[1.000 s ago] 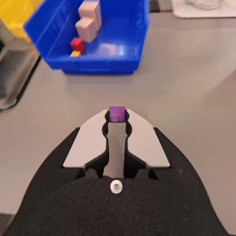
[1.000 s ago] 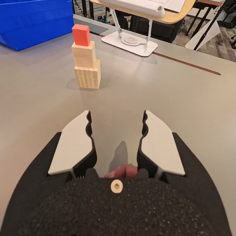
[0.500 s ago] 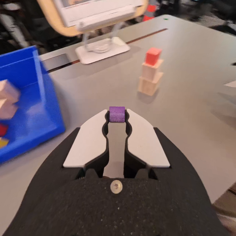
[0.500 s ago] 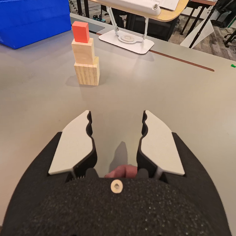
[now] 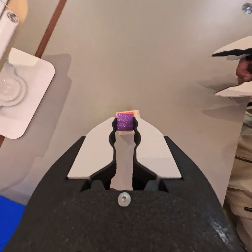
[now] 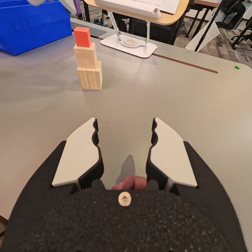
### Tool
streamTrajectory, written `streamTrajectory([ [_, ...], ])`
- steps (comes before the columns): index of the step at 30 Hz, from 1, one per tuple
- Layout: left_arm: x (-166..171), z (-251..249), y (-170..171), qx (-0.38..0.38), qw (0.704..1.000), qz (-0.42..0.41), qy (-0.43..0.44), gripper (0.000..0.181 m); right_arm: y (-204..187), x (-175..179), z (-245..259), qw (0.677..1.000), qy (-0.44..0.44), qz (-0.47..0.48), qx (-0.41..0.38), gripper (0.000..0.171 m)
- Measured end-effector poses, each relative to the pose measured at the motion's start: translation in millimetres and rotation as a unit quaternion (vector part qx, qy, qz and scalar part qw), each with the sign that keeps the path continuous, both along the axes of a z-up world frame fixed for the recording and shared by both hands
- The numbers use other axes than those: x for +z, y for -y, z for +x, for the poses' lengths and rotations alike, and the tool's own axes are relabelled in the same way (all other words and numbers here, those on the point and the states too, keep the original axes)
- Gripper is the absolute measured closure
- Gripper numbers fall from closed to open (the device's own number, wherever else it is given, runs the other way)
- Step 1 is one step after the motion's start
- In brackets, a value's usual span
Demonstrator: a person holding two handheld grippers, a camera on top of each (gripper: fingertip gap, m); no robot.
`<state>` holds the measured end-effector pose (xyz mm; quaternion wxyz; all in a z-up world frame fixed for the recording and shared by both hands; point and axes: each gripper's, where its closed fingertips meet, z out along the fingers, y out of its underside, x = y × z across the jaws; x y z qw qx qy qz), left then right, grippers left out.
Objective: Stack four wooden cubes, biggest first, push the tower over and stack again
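Purple cube [image 5: 124,122] pinched in left claw [image 5: 125,122] above three-cube tower [image 6: 87,60], right claw [image 6: 125,126] wide open, empty

Purple cube [image 5: 124,122] over a red-and-pale-wood tower

The stack's top cube [image 6: 82,37] is orange-red; the two cubes below, middle [image 6: 85,57] and bottom [image 6: 90,78], are pale wood, the bottom one with dark striped grain. The table [image 6: 150,95] is plain grey with a brown strip; the bin [image 6: 32,25] is bright blue. Both grippers have white fingers [image 6: 80,151] on speckled black bodies.

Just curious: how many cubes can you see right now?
4: big cube, mid cube and red cube stacked; purple cube in the left hand-held gripper.
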<state>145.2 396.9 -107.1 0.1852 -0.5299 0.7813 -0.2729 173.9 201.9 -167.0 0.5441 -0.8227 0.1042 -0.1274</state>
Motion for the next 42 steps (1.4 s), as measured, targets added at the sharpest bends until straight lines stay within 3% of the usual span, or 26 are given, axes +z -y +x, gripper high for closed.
streamTrajectory([
  [17, -20, 4, 4, 0.009, 0.999, -0.029, -0.032, 0.159, 1, 0, 8, 1.0, 0.001, 0.001, -0.002, 0.096],
  [21, -17, 5, 4, 0.017, 0.999, -0.042, -0.024, 0.147, 1, 0, 8, 1.0, 0.001, 0.0, -0.003, 0.096],
  [25, 3, -1, 3, 0.022, 0.999, -0.048, 0.012, 0.126, 3, 1, 10, 1.0, 0.002, -0.002, -0.003, 0.096],
  [28, 35, -22, 2, 0.051, 0.993, -0.052, 0.094, 0.116, 4, 3, 12, 1.0, 0.004, -0.002, -0.004, 0.096],
  [31, 49, -58, -12, 0.12, 0.974, -0.003, 0.193, 0.106, 4, 3, 15, 1.0, 0.004, -0.004, -0.003, 0.096],
  [34, 37, -106, -25, 0.206, 0.938, 0.063, 0.271, 0.103, 0, 3, 18, 1.0, 0.004, -0.007, 0.0, 0.096],
  [39, -26, -169, -26, 0.335, 0.887, 0.121, 0.295, 0.106, -16, 9, 11, 1.0, -0.006, -0.008, 0.027, 0.096],
  [42, -50, -185, -15, 0.36, 0.887, 0.109, 0.266, 0.105, -29, 10, -1, 0.998, -0.008, -0.018, 0.055, 0.095],
])
